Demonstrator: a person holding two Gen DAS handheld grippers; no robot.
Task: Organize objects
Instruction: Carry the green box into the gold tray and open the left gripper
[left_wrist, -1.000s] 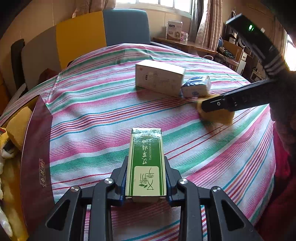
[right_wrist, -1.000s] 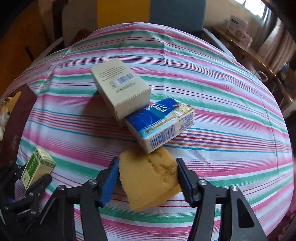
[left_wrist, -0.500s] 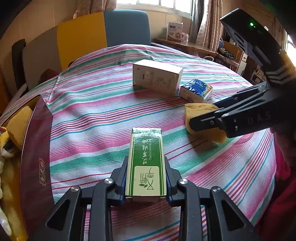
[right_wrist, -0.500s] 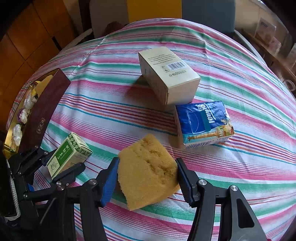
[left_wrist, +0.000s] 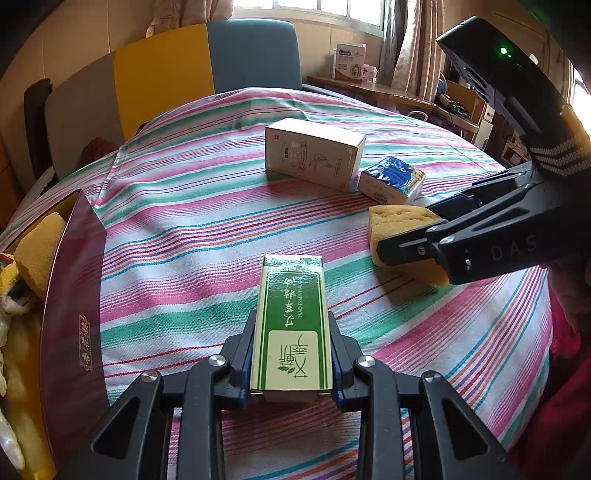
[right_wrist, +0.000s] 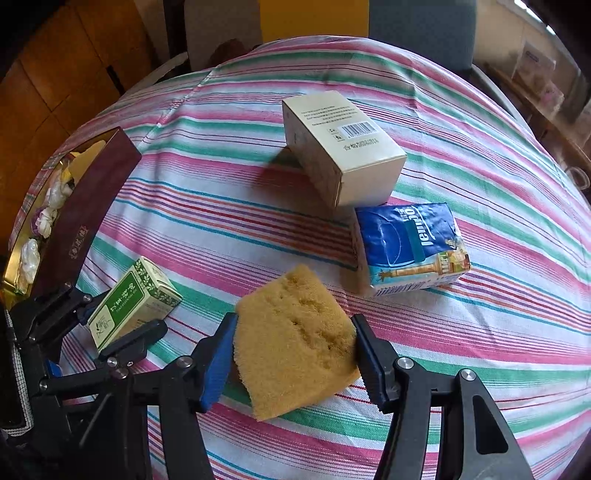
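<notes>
A green and white box (left_wrist: 291, 325) lies lengthwise between the pads of my left gripper (left_wrist: 291, 358), which is shut on it just above the striped tablecloth (left_wrist: 184, 221). To its right, my right gripper (right_wrist: 295, 343) is shut on a yellow sponge (right_wrist: 295, 332), its blue pads pressing both sides. In the left wrist view the sponge (left_wrist: 395, 218) hangs a little above the cloth. The right wrist view shows the left gripper (right_wrist: 118, 317) and the green box (right_wrist: 129, 299) at lower left.
A cream carton (right_wrist: 340, 144) and a blue tissue pack (right_wrist: 410, 247) lie side by side beyond the sponge. A maroon tin (right_wrist: 85, 206) at the table's left edge holds another sponge and pale small things. Chairs stand behind the table.
My right gripper has carried the sponge away from the tissue pack, toward the green box, and rolled a little. The left gripper and its box have stayed put.
</notes>
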